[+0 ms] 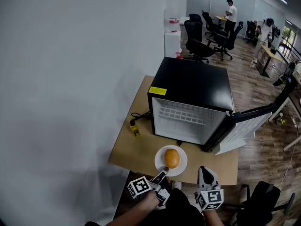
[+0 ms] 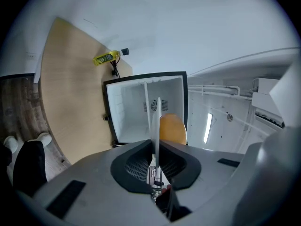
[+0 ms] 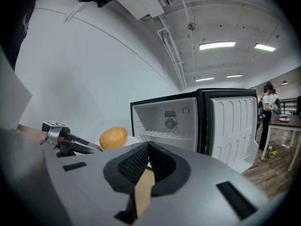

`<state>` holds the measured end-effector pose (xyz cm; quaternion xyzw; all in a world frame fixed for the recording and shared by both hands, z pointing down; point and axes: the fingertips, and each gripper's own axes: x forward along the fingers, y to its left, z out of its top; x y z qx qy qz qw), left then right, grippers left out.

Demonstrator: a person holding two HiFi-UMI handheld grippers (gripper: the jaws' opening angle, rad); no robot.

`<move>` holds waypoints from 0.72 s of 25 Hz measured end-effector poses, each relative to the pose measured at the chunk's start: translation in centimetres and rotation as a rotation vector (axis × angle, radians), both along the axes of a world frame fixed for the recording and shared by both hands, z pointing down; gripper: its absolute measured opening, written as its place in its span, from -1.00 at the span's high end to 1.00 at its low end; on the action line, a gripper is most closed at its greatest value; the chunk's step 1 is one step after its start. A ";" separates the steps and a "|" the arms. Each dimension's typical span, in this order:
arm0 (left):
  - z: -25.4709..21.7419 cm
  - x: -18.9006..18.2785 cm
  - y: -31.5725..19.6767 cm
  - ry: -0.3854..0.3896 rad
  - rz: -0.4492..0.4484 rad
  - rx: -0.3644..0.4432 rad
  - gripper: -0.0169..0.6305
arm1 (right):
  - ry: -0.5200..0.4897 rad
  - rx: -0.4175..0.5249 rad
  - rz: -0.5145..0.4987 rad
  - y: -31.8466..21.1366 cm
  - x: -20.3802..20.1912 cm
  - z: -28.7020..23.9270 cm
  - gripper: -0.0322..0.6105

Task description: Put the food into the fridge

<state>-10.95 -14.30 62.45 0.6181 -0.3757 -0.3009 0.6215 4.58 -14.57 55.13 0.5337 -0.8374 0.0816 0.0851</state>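
Left gripper (image 1: 164, 172) fingers clenched on plate (image 1: 160, 162) rim only. Right gripper (image 1: 205, 172) fingers clenched, empty. Risk: one-edge hold tilts the plate, and the round orange food (image 1: 172, 158) rolls off before the fridge (image 1: 190, 84).

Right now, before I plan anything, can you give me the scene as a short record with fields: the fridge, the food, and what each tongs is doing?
appliance: black mini fridge on the wooden table, no food seen inside
access: its door stands wide open
item: round orange-yellow food lying on the white plate, in front of the opening
left: left tongs shut on the plate's rim
right: right tongs shut, holding nothing, beside the plate
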 end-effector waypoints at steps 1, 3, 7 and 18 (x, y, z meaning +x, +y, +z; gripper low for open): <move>-0.2 0.2 -0.8 -0.005 0.003 0.000 0.85 | -0.005 0.003 0.000 -0.9 0.2 -0.3 0.71; -0.7 0.6 -2.4 -0.013 0.009 0.004 0.85 | -0.012 0.016 0.000 -2.5 0.5 -1.0 0.71; -1.5 1.7 -6.3 -0.019 0.021 0.017 0.85 | -0.015 0.030 -0.001 -6.1 1.3 -1.4 0.71; -0.4 4.1 -14.6 -0.013 0.033 -0.016 0.85 | -0.004 0.032 -0.003 -12.3 2.7 -1.7 0.71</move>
